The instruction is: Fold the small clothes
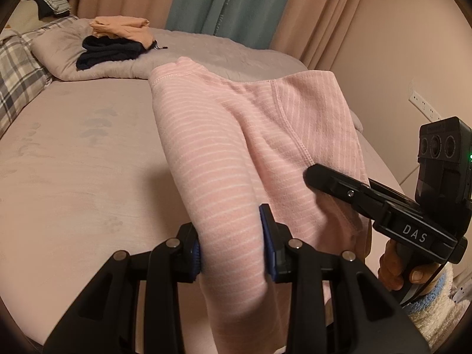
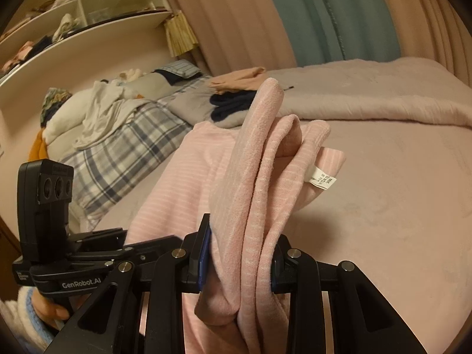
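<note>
While each hand-held gripper clamps a bunched edge of the pink striped garment [image 1: 224, 135], the left [image 1: 233, 244] and the right [image 2: 240, 256] holding it lifted with its far end draped on the bed [image 1: 73, 162], the step in hand looks like carrying one end over for a fold. Next, I judge, both should lower together, edges aligned. Folded clothes [image 1: 118, 41] sit by plaid pillows [image 1: 14, 79]; curtains [image 1: 200, 0] hang behind.
</note>
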